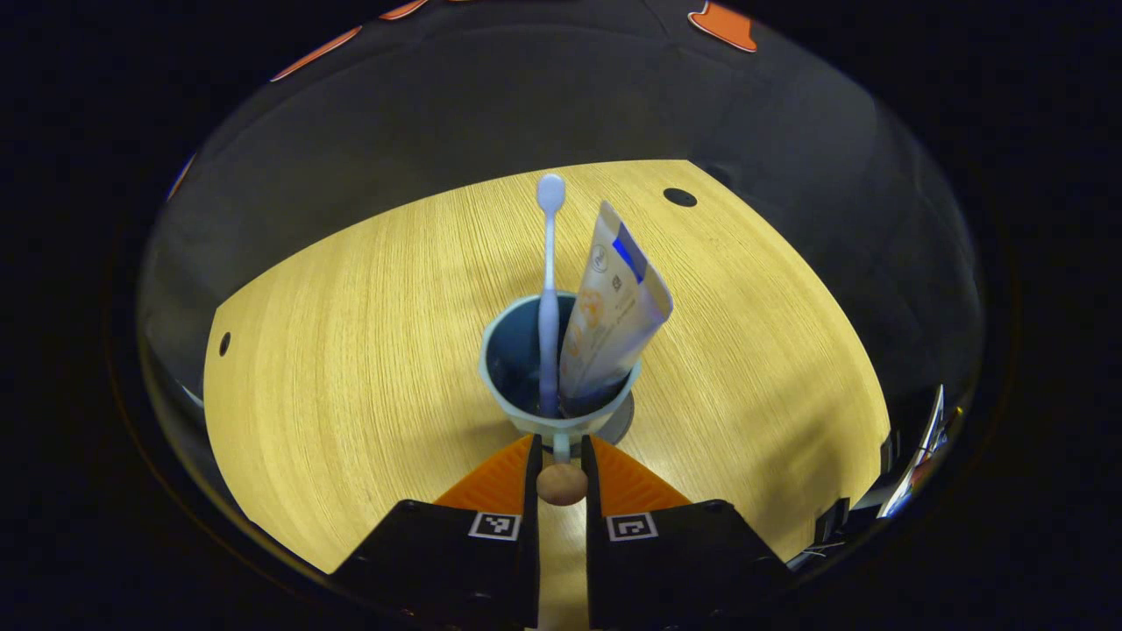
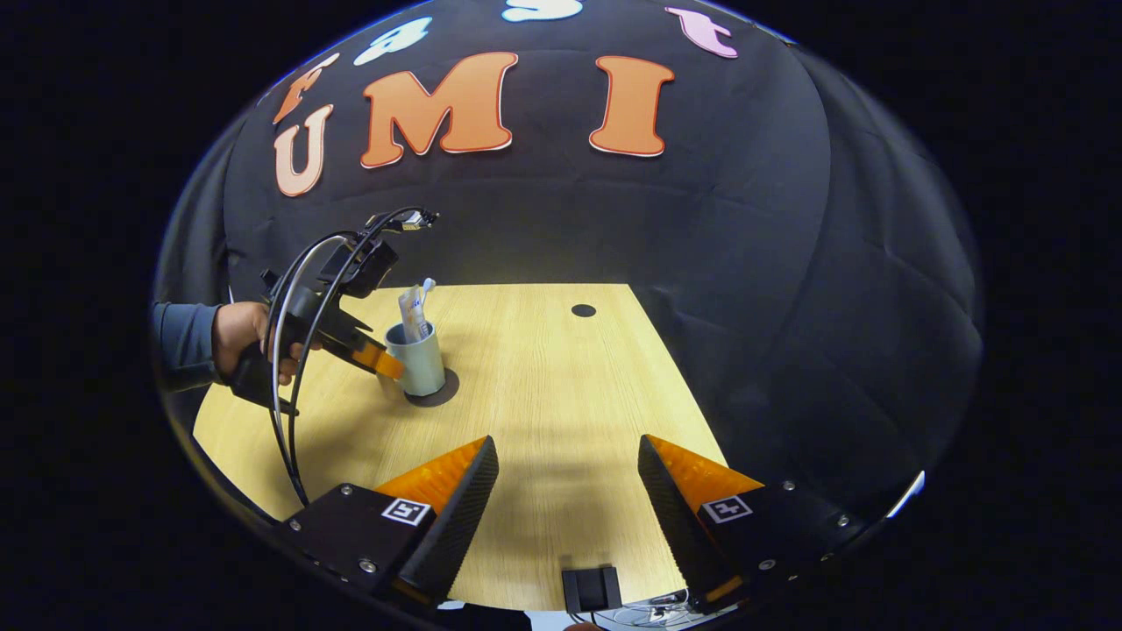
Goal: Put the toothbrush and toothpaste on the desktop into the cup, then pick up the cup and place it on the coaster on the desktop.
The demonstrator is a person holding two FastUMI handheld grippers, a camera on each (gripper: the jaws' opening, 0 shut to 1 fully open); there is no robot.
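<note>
A pale blue cup (image 1: 526, 412) holds a white toothbrush (image 1: 550, 263) standing upright and a toothpaste tube (image 1: 614, 307) leaning right. My left gripper (image 1: 559, 447) is shut on the cup's handle (image 1: 561, 482), which sits between both fingers. A dark round coaster (image 1: 621, 422) peeks out under the cup's right side. In the right gripper view the cup (image 2: 421, 359) appears to stand on the coaster (image 2: 445, 394), with the left gripper (image 2: 386, 361) at its left side. My right gripper (image 2: 568, 451) is open over bare desktop, nothing between its fingers.
The wooden desktop (image 1: 351, 368) has small dark holes, one far right (image 1: 679, 197) and one at the left edge (image 1: 224, 343). A hand (image 2: 241, 337) in a blue sleeve holds the left gripper, with cables looping above. Black cloth walls close the back and right.
</note>
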